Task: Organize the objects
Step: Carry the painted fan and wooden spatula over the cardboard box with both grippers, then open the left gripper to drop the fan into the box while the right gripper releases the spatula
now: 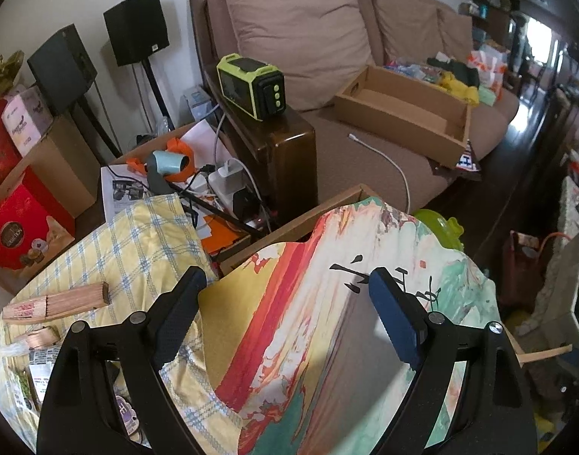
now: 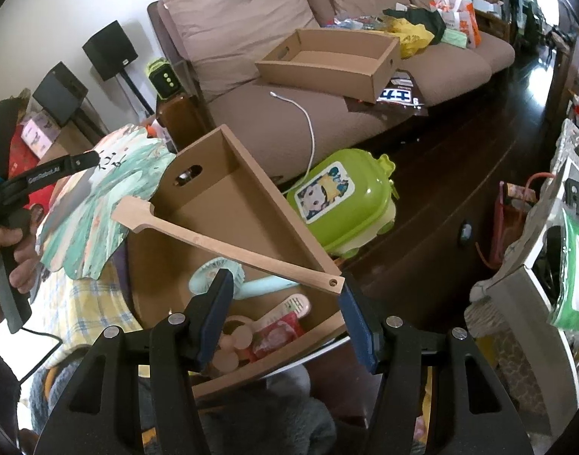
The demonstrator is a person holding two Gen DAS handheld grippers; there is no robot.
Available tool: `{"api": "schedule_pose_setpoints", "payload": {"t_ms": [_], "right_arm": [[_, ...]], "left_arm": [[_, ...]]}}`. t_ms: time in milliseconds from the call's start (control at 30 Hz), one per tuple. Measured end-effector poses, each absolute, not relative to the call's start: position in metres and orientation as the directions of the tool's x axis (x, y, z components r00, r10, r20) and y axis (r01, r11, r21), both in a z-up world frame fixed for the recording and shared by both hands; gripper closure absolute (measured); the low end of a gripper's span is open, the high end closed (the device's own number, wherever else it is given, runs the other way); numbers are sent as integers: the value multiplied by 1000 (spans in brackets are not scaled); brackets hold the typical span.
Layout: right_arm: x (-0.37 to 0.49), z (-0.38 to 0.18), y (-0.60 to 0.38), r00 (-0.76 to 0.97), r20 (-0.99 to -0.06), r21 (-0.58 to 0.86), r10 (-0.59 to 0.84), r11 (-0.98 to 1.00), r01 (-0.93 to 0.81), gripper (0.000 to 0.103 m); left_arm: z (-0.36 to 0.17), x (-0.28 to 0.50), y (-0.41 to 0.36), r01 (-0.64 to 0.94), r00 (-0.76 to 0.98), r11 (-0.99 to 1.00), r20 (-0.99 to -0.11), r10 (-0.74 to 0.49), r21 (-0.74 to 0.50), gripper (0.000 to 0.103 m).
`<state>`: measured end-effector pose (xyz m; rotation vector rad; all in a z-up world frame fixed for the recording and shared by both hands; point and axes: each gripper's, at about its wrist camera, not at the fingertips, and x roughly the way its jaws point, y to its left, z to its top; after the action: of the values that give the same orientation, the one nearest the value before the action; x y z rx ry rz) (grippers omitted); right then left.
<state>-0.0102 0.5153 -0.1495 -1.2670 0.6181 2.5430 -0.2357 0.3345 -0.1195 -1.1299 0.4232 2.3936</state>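
Painted fan (image 1: 327, 303) fills the lower centre of the left wrist view, lying between the left tongs (image 1: 287, 292); jaws stand wide, pads not seen pressing it, grip cannot be told. In the right wrist view the fan (image 2: 88, 220) is at mid left, just beside the near cardboard box (image 2: 228, 189), its wooden handle (image 2: 228, 242) running diagonally across the box toward lower right, its end next to the right tongs (image 2: 285, 295). Right tongs about half open, nothing between the pads; this hand is nearer the handle. Left tongs arm reads "GenRobot.AI"; black brush characters on the fan are unreadable. Box holds a mint handheld fan (image 2: 228, 280). Green kids' case (image 2: 342, 204) beside it on the floor.
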Motion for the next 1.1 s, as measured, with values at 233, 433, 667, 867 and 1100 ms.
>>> {"api": "schedule_pose_setpoints", "payload": {"t_ms": [233,433,667,867,1100], "right_arm": [[-14,-162,511,-574,-819,276,-10,-884,-378,44],[-17,-168,506,-563,-826,277,-25,-888,-367,44],[-19,-172,505,-552,-832,284,-45,-890,-356,44],[-21,-177,502,-530,-846,280,-62,-897,-342,44],[-20,-174,502,-526,-846,287,-88,-907,-309,44]], "left_arm": [[-127,-243,343,-528,-571,-842,-780,256,110,17],[-145,-258,347,-523,-550,-846,-797,248,98,17],[-162,-265,344,-496,-525,-866,-816,240,64,17],[-163,-266,349,-494,-541,-866,-806,240,74,17],[-172,-272,362,-494,-532,-866,-817,224,84,18]]}}
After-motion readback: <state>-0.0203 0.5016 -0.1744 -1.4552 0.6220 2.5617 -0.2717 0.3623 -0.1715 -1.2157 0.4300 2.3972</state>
